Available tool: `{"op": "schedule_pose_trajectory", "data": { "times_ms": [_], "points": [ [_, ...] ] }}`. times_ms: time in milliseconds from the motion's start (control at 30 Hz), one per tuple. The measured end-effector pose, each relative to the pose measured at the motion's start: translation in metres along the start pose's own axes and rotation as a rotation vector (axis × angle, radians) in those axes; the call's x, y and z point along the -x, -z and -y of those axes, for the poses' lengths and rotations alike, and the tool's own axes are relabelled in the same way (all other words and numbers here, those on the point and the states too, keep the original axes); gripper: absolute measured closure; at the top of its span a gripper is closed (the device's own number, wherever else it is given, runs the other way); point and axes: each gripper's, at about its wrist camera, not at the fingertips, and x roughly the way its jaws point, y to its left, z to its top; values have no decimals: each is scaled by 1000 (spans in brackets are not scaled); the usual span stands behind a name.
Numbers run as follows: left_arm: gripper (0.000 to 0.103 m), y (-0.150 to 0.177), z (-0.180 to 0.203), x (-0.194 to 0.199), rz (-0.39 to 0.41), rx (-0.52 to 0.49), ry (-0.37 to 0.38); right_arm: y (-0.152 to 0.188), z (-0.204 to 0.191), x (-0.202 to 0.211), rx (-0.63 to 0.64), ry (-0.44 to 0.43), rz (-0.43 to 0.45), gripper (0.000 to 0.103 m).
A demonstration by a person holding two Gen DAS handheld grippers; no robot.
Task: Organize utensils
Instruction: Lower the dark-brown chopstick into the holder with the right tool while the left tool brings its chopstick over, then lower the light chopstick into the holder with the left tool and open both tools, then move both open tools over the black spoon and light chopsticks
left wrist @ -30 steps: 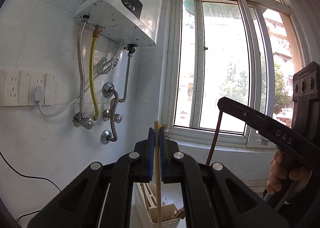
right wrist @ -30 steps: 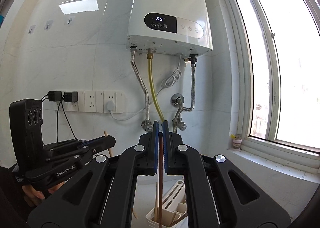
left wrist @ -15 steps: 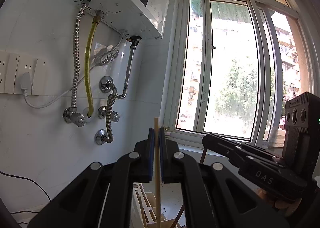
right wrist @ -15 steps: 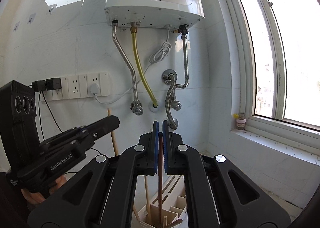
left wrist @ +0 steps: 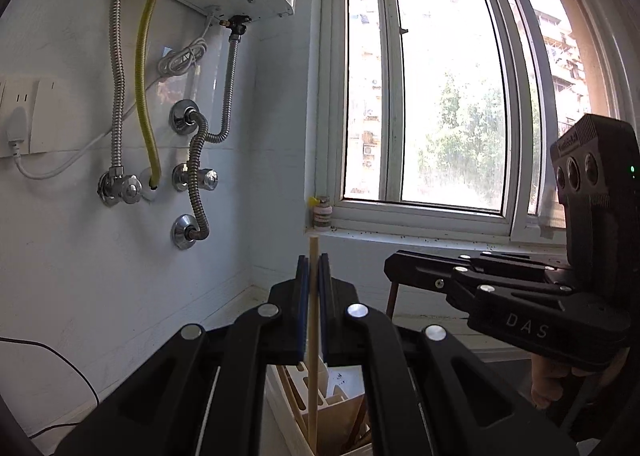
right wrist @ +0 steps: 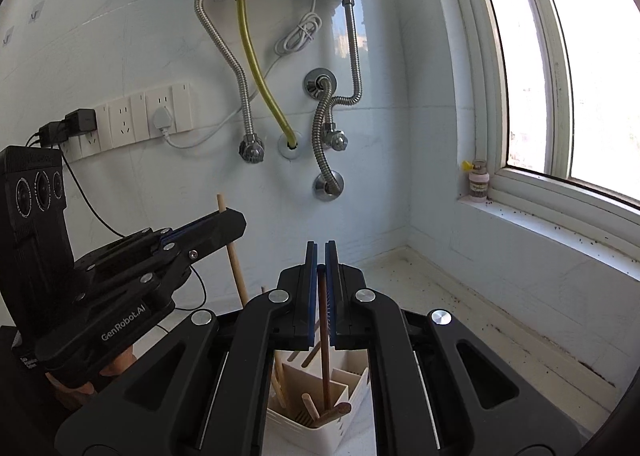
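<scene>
Both chopsticks have been lowered: the pale chopstick and the dark chopstick are now brought down into the white holder.

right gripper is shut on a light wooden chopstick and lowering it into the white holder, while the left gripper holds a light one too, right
Not quite. The right gripper is shut on a dark brown chopstick, not a light one; the right wrist view shows it going down into the white holder. The rest holds: the left gripper is shut on a light wooden chopstick.
</scene>
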Motion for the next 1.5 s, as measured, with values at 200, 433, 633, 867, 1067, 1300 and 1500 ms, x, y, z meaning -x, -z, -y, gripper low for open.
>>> {"op": "schedule_pose_trajectory", "data": {
  "times_ms": [200,433,633,867,1067,1300,1500],
  "points": [
    [98,9,1,0,-53,-20,13,11,2,-5,-1,5,-53,99],
    [97,16,-3,8,-70,-15,17,17,-2,5,45,18,-43,97],
    [83,12,2,29,-50,-56,-16,16,0,28,47,29,-6,89],
    [80,13,7,62,-72,-80,-60,25,-6,60,58,11,20,89],
    [76,44,3,103,-170,-67,-125,57,-29,77,80,-33,-37,88],
    [73,112,-5,145,-319,-22,-140,115,-61,77,12,-158,-162,83],
    [73,163,-14,186,-449,-2,-159,173,-95,69,10,-237,-315,73]
  ]
}}
